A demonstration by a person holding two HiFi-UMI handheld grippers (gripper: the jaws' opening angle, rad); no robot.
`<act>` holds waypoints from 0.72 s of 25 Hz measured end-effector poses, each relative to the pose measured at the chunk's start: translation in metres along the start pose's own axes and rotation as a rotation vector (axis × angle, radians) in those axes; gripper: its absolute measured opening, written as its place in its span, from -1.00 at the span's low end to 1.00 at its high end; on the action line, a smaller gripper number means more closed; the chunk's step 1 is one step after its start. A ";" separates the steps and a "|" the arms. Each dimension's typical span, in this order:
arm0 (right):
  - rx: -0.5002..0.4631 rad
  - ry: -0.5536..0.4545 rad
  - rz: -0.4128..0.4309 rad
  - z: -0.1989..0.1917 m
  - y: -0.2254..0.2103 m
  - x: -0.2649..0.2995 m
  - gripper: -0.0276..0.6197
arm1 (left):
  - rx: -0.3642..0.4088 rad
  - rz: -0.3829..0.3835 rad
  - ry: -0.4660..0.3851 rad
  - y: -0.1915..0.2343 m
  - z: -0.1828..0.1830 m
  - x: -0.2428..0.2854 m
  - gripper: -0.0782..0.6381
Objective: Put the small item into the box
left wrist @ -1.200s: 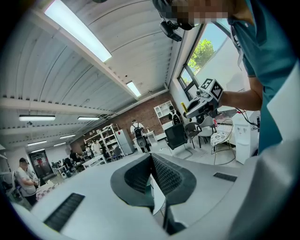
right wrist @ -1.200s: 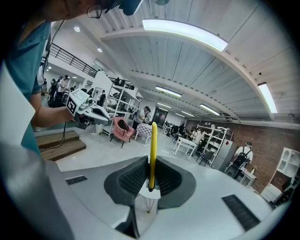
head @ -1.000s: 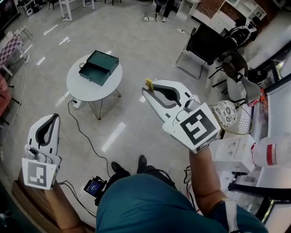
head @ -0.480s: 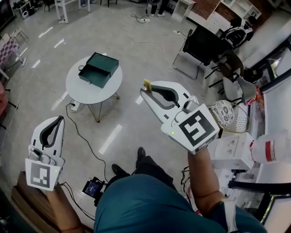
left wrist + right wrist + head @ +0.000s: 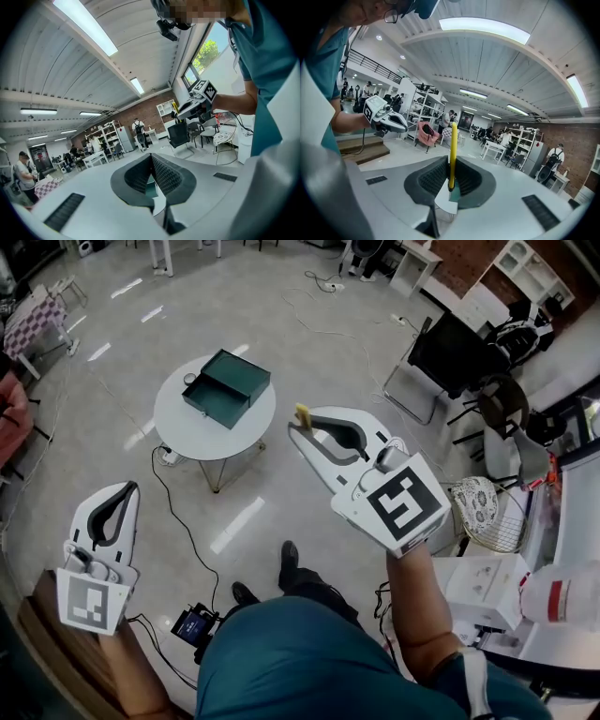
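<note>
While the green box [image 5: 228, 388] sits on the round desk [image 5: 192, 427], the small yellow item [image 5: 305, 412] rides aloft

Your right tongs [image 5: 300, 424] are clamped on it, well apart from that box. Your left tongs [image 5: 125, 489] are pressed together, empty.

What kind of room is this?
Probably a big workshop or lab, not a home: a brick wall with white shelves near it, long strip lights on a high ceiling, and white worktables with several people about.

Green box [image 5: 226, 388] on round table [image 5: 212, 438]
</note>
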State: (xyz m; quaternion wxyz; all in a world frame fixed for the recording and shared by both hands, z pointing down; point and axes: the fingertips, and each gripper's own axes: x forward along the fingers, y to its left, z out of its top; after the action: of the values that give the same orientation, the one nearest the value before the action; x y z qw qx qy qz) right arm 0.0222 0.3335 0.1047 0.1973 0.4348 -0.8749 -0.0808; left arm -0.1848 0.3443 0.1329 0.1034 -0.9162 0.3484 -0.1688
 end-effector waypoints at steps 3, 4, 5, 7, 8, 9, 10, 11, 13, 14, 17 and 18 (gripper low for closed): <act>-0.002 -0.007 0.030 -0.009 -0.022 0.012 -0.71 | -0.016 0.024 0.015 -0.001 0.001 0.020 -0.73; -0.003 -0.010 0.041 -0.013 -0.028 0.016 -0.71 | -0.022 0.032 0.020 -0.002 0.000 0.027 -0.73; -0.006 -0.012 0.053 -0.016 -0.032 0.021 -0.71 | -0.027 0.040 0.027 -0.002 -0.002 0.032 -0.73; -0.011 -0.016 0.078 -0.024 -0.040 0.031 -0.71 | -0.034 0.055 0.041 -0.002 -0.007 0.044 -0.73; -0.013 -0.019 0.090 -0.028 -0.045 0.037 -0.71 | -0.037 0.063 0.047 -0.001 -0.009 0.049 -0.73; -0.015 -0.022 0.101 -0.031 -0.049 0.042 -0.71 | -0.039 0.070 0.053 0.000 -0.011 0.055 -0.73; -0.015 -0.024 0.111 -0.035 -0.054 0.047 -0.71 | -0.041 0.077 0.060 0.001 -0.013 0.061 -0.73; -0.016 -0.027 0.120 -0.038 -0.061 0.051 -0.71 | -0.044 0.083 0.066 0.002 -0.014 0.069 -0.73; -0.014 -0.030 0.136 -0.040 -0.080 0.062 -0.71 | -0.046 0.093 0.073 0.008 -0.009 0.086 -0.73; -0.013 -0.032 0.143 -0.040 -0.089 0.067 -0.71 | -0.044 0.096 0.078 0.011 -0.006 0.095 -0.73; -0.013 -0.042 0.167 -0.046 -0.109 0.073 -0.71 | -0.040 0.107 0.098 0.011 -0.001 0.114 -0.73; -0.012 -0.046 0.174 -0.049 -0.114 0.074 -0.71 | -0.039 0.113 0.100 0.009 0.000 0.119 -0.73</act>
State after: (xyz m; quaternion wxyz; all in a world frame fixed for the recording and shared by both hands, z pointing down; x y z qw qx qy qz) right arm 0.0853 0.2074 0.1341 0.1861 0.3541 -0.9131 -0.0787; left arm -0.1065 0.2572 0.1583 0.0771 -0.8874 0.4075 -0.2015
